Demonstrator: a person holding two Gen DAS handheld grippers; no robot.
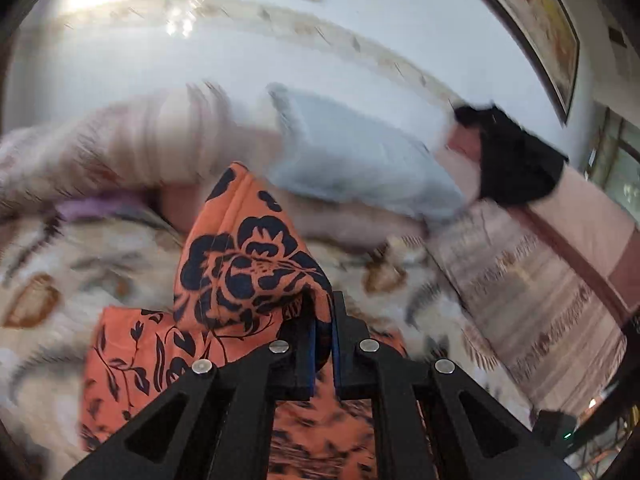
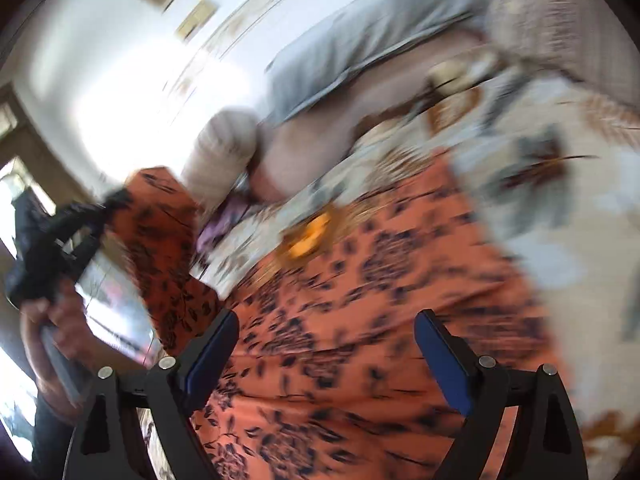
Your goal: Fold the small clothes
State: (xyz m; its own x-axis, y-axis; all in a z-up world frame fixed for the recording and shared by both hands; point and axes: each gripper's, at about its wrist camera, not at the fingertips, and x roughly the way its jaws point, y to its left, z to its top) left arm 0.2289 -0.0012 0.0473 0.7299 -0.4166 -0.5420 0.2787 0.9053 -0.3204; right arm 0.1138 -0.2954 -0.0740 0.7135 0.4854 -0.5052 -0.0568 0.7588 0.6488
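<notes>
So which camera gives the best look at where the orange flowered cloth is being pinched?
The left wrist view: the left gripper is shut on a raised fold of the orange flowered cloth, sharp and close. The right wrist view shows the cloth blurred beneath the open right gripper, with the pinch far off at left.

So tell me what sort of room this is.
Most likely a bedroom in a home: the orange floral garment lies on a leaf-print bedspread, a grey pillow sits behind it, and a framed picture hangs on the wall.
</notes>
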